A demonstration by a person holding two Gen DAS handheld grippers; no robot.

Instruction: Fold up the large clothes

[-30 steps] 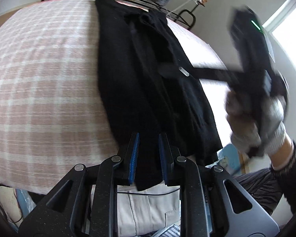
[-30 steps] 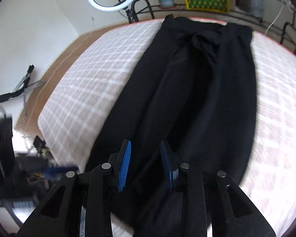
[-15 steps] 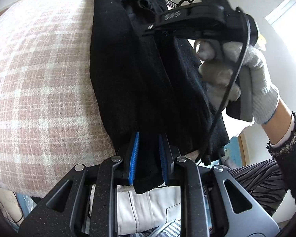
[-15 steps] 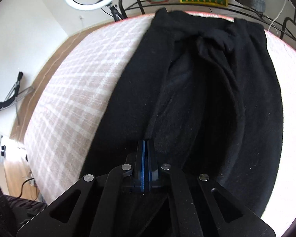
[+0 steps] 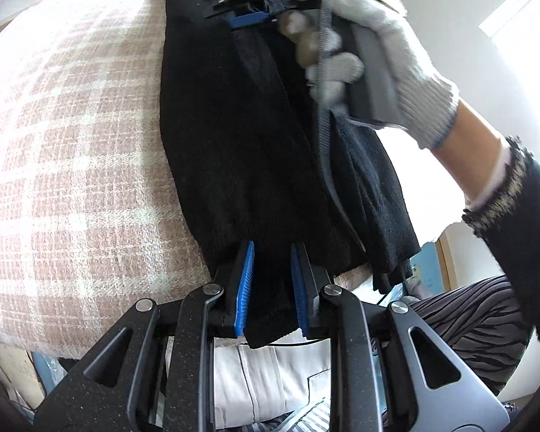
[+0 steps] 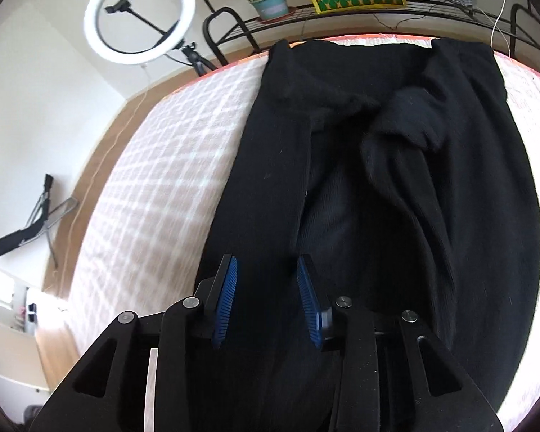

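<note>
The black garment [image 5: 241, 151] stretches ahead of the left claw [image 5: 270, 284], its hem between the parted jaws, seemingly ungripped, while the right claw [image 6: 268, 300] hovers open above it.

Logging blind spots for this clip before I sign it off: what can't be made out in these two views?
- Left wrist view: the right hand-held gripper is blurred, and the white knit-gloved hand covers its body.
- Right wrist view: the near hem of the black knitted garment is hidden beneath that gripper.
- Left wrist view: the left hand-held gripper straddles the hem; contact unclear.
</note>
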